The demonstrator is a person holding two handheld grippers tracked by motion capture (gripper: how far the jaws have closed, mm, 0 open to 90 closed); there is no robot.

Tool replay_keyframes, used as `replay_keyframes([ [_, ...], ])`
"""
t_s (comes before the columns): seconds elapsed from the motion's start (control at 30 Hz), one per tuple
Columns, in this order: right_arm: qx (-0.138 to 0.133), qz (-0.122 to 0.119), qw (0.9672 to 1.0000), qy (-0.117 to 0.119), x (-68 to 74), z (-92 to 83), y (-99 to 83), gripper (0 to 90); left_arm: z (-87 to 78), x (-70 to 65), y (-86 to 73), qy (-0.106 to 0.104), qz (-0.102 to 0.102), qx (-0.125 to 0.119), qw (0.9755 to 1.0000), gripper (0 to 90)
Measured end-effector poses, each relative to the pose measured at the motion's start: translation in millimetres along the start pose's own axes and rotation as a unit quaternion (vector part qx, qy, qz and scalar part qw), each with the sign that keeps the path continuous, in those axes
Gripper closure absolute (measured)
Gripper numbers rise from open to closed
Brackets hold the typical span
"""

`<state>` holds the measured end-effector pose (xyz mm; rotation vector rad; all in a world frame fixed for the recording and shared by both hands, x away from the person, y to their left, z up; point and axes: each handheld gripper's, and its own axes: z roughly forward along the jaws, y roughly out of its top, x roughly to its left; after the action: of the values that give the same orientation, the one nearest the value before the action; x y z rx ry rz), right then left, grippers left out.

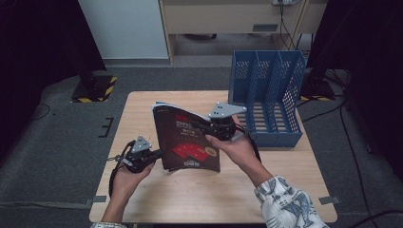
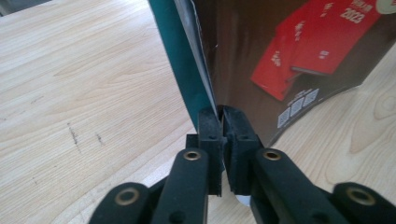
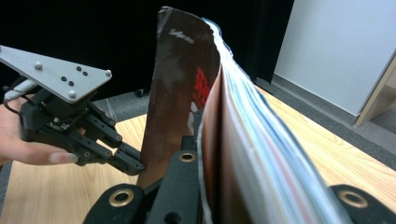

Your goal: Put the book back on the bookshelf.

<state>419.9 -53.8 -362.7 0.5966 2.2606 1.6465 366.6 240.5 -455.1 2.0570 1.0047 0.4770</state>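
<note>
A thick softcover book (image 1: 187, 140) with a dark brown cover and red pictures is held upright over the wooden table (image 1: 214, 194), its pages fanning at the top. My left gripper (image 1: 159, 153) is shut on its lower left corner; in the left gripper view the black jaws (image 2: 223, 116) pinch the cover's edge beside the book's brown back (image 2: 289, 46). My right gripper (image 1: 202, 126) is shut on the book's upper right edge. In the right gripper view the book (image 3: 187, 93) runs between my jaws (image 3: 205, 154), with the left gripper (image 3: 135, 163) at its far side.
A blue perforated file rack (image 1: 266, 99) with three slots stands at the table's back right, just behind my right hand. Bare wood lies left of the book (image 2: 84, 93). Grey carpet, dark stands and a white panel surround the table.
</note>
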Motion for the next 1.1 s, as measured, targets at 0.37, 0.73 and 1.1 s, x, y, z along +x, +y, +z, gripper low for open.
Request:
replay_keyframes([
  [0.37, -0.005, 0.010, 0.9999, -0.006, -1.2, -0.1, 3.5, 87.2, 11.5, 19.5, -22.2, 0.053, -0.066, 0.011, 0.9964, 24.0],
  [0.73, -0.008, 0.013, 0.9997, -0.019, -4.9, -1.5, 13.0, 87.2, 23.8, 32.6, -42.7, 0.068, -0.098, 0.047, 0.9918, 7.4],
  [1.1, -0.003, 0.013, 0.9990, -0.043, -8.6, -2.1, 24.3, 87.2, 34.6, 33.4, -53.4, 0.077, -0.101, 0.078, 0.9888, 3.8],
])
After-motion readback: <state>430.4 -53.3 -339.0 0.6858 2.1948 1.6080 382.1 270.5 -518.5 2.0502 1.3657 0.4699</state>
